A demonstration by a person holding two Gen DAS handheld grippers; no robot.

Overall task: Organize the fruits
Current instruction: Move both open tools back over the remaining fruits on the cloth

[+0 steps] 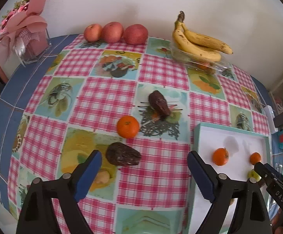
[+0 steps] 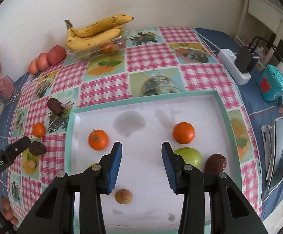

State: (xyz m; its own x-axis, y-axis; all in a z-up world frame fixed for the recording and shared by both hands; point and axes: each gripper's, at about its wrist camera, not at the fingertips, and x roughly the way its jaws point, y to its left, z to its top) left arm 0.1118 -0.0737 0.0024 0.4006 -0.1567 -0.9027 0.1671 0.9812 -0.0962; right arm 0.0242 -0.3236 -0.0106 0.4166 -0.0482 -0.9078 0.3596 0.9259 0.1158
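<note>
Checked tablecloth [image 1: 160, 72], wrinkled dark fruit [image 1: 122, 154]

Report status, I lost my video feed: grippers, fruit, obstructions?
Left gripper open, empty. Right gripper open, empty over white teal-rimmed tray. Wrinkled dark-brown fruit on checkered tablecloth, ahead of left gripper. Nothing in the way.

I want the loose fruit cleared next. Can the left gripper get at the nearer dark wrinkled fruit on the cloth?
Probably yes. The left gripper has its jaws wide open with the dark wrinkled fruit lying just ahead between them, nothing covering it.
</note>
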